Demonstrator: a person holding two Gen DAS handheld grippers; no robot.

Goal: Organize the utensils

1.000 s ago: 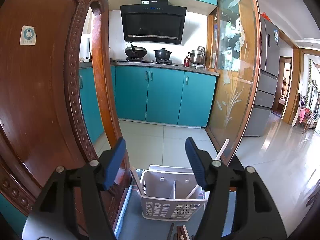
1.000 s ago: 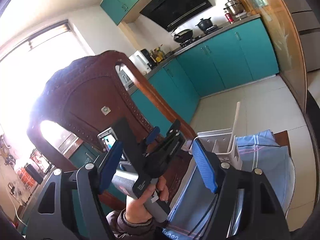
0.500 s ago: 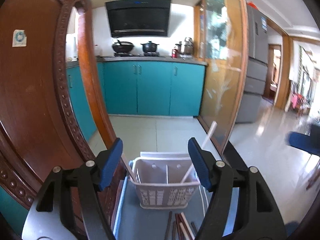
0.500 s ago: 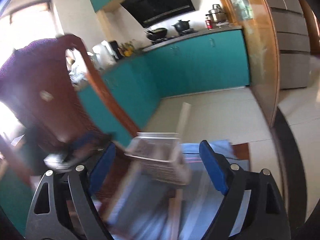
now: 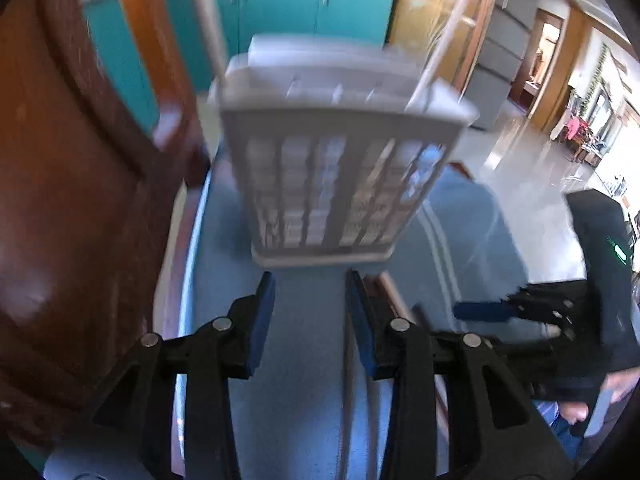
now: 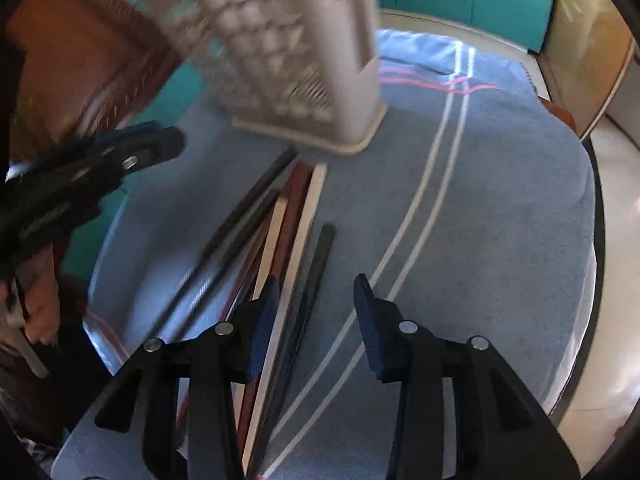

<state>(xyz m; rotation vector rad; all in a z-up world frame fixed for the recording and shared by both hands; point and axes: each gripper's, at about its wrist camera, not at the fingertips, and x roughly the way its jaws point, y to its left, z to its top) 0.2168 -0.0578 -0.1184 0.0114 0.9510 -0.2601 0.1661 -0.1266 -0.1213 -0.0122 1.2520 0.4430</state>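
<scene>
A white slotted utensil basket [image 5: 336, 160] stands on a blue towel [image 5: 304, 360], with white chopsticks [image 5: 436, 52] sticking up from it. It also shows in the right wrist view [image 6: 288, 60]. Several chopsticks [image 6: 280, 248], black, brown and white, lie loose on the towel in front of the basket. My left gripper [image 5: 310, 316] is open and empty just short of the basket. My right gripper [image 6: 316, 320] is open and empty, low over the near ends of the chopsticks. The left gripper shows in the right wrist view [image 6: 132, 152] at the left.
A carved wooden chair back [image 5: 80, 160] stands close on the left. The towel [image 6: 500, 200] covers a round table whose edge [image 6: 598, 240] curves on the right. Teal kitchen cabinets [image 5: 300, 8] and tiled floor lie beyond.
Both grippers have dropped and tilted down toward the table. The basket now looms close to the left gripper, and the right gripper has come over the loose chopsticks.
</scene>
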